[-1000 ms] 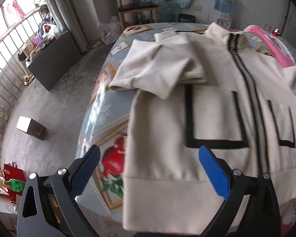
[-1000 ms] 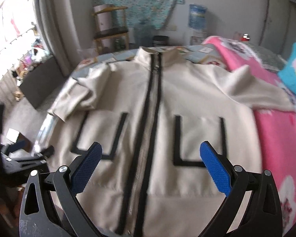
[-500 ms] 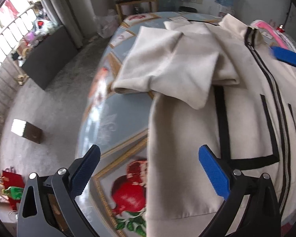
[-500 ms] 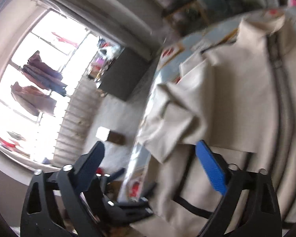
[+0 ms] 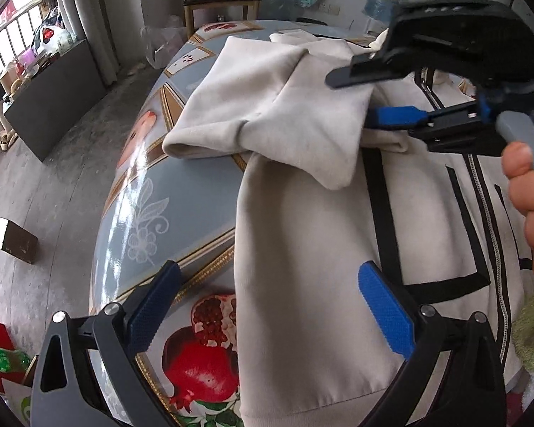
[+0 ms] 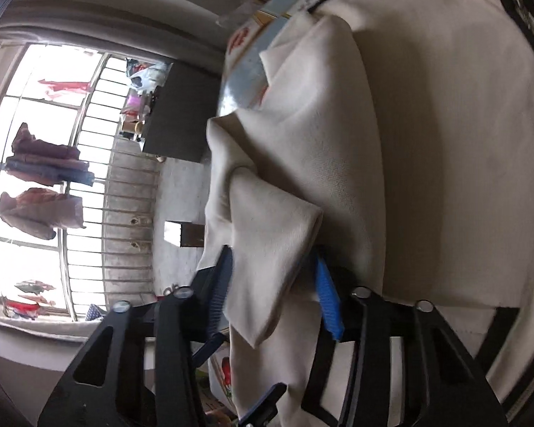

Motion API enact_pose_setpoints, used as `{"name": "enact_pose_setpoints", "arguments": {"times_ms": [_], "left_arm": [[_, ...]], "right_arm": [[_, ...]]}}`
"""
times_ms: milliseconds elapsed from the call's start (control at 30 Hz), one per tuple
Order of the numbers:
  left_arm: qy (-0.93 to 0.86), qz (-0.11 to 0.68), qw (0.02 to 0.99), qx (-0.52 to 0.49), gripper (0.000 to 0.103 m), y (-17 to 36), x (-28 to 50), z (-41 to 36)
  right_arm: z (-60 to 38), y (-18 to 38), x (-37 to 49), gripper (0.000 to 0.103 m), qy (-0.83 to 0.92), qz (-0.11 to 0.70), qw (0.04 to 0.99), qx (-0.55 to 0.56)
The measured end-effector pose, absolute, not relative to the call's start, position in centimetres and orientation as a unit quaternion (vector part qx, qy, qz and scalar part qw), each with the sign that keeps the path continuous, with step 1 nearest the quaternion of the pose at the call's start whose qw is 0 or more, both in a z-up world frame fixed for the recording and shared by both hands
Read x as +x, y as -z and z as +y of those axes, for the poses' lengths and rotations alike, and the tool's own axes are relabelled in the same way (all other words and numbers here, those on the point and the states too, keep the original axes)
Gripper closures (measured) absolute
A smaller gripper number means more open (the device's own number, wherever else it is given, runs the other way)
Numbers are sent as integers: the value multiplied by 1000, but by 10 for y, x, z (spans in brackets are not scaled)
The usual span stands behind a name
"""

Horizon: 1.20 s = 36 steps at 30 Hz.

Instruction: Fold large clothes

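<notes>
On the glossy blue-grey table with its pomegranate print (image 5: 167, 213), the big cream zip-front jacket with black pocket trim (image 5: 302, 249) lies spread face up, zipper running away from us, its side hem close to the table edge. Its crumpled cream sleeve (image 5: 267, 106) is bunched across the chest, cuff end spilling toward the table edge. That's where the action is! The right gripper (image 6: 272, 284) has come in sideways and its jaws have just been closing, with the sleeve's loose corner between the blue pads; the cloth fills the gap, so it looks like a fresh pinch. From the left wrist camera you see that same tool reaching into the sleeve fold, a person's hand (image 5: 530, 192) on its grey handle. The left gripper (image 5: 267, 306) hovers wide open over the jacket's lower edge, nothing in it. By my reckoning we're early: body unfolded, far sleeve out of sight. Sleeves and body folds remain.
</notes>
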<state>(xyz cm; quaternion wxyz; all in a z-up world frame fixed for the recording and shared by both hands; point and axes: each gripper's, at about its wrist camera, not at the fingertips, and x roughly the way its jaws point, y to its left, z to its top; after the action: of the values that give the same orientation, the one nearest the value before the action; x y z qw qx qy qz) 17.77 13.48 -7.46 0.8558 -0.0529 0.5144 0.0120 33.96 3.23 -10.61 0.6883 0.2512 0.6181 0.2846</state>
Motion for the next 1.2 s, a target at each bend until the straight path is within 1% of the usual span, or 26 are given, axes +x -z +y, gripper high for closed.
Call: {"name": "enact_pose_setpoints", "arguments": {"times_ms": [33, 100, 133, 167, 233, 333, 367, 467, 533, 600, 733, 833, 900, 1033, 1200], "left_arm": [[-12, 513, 857, -52, 5, 75, 177, 135], [-13, 513, 857, -49, 5, 75, 177, 135], [-13, 513, 857, -47, 5, 75, 177, 134], [-15, 515, 856, -45, 5, 75, 178, 134], [-18, 518, 854, -41, 5, 75, 178, 131], [-26, 519, 854, -31, 5, 76, 179, 126], [-28, 516, 855, -33, 5, 76, 178, 127], [-32, 515, 855, -45, 5, 73, 177, 127], [-35, 513, 856, -60, 5, 69, 177, 130], [-42, 504, 860, -64, 5, 63, 176, 135], [-65, 481, 874, -22, 5, 42, 180, 136], [-82, 473, 876, 33, 5, 33, 192, 131], [-86, 480, 871, 56, 5, 34, 203, 130], [-102, 493, 855, 121, 5, 47, 227, 124], [-115, 500, 839, 179, 5, 63, 243, 120]], "right_arm": [[34, 108, 340, 69, -287, 619, 686, 251], [40, 109, 340, 83, -293, 621, 684, 245], [40, 107, 339, 95, -294, 621, 686, 241], [37, 106, 342, 97, -295, 618, 688, 240], [36, 94, 342, 98, -307, 603, 697, 236], [30, 61, 339, 98, -334, 572, 710, 240], [22, 40, 337, 98, -345, 554, 718, 243], [-6, 0, 337, 98, -359, 512, 737, 256], [-41, -30, 335, 98, -360, 479, 756, 266], [-72, -49, 334, 98, -352, 455, 770, 275], [-155, -69, 323, 98, -307, 423, 801, 290], [-210, -61, 311, 98, -264, 416, 815, 304], [-234, -42, 311, 98, -240, 427, 812, 318], [-270, 14, 307, 98, -188, 482, 795, 316], [-286, 57, 303, 98, -144, 537, 783, 278]]}}
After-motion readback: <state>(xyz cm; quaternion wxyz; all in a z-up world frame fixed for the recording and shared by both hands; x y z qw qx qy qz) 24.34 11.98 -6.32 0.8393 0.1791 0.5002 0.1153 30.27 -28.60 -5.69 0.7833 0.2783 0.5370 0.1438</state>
